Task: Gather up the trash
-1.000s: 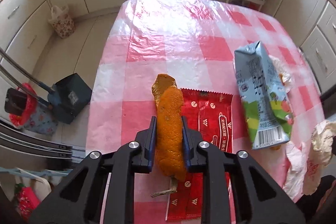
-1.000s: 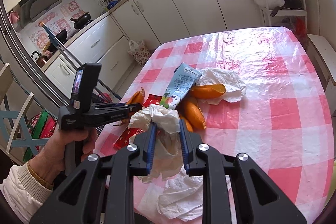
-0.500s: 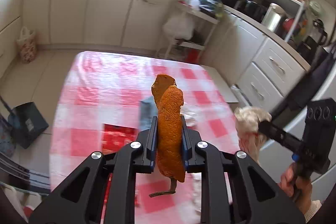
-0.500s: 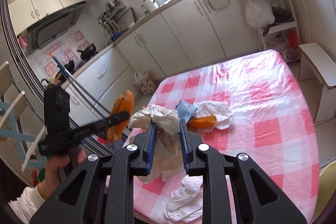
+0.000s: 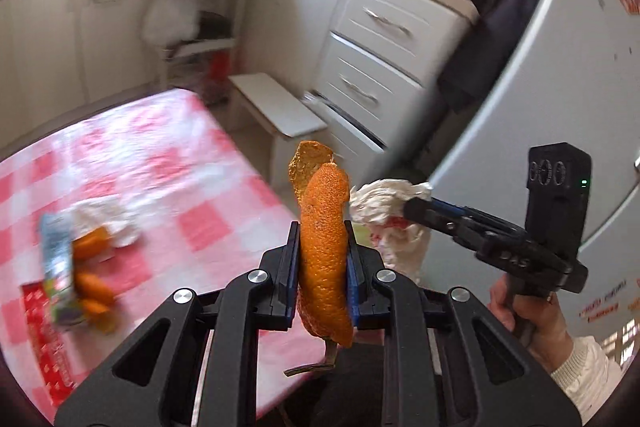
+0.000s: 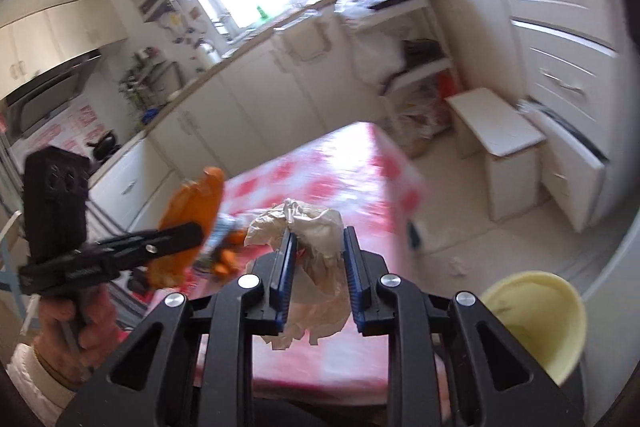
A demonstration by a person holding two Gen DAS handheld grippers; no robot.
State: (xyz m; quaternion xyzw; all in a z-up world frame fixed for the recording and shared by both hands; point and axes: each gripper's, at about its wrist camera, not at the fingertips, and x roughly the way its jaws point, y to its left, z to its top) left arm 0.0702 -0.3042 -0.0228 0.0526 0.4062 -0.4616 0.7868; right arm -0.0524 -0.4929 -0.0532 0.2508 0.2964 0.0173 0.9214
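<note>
My left gripper is shut on a long piece of orange peel, which stands upright between the pads with a dry stem hanging below. The right gripper is shut on a crumpled white tissue that bulges above the pads and hangs below them. Both are lifted above the near right corner of the pink checked table. In the left wrist view the right gripper and its tissue are just right of the peel. The right wrist view shows the left gripper with its peel at left.
On the table lie a blue-green carton, more orange peels, a white tissue and a red wrapper. A pale yellow container sits low right. A white stool, white drawers and a fridge stand to the right.
Both grippers rose off the table and swung right, still holding the peel and the tissue. The views now face the drawers and fridge, and the yellow container has come into sight.
</note>
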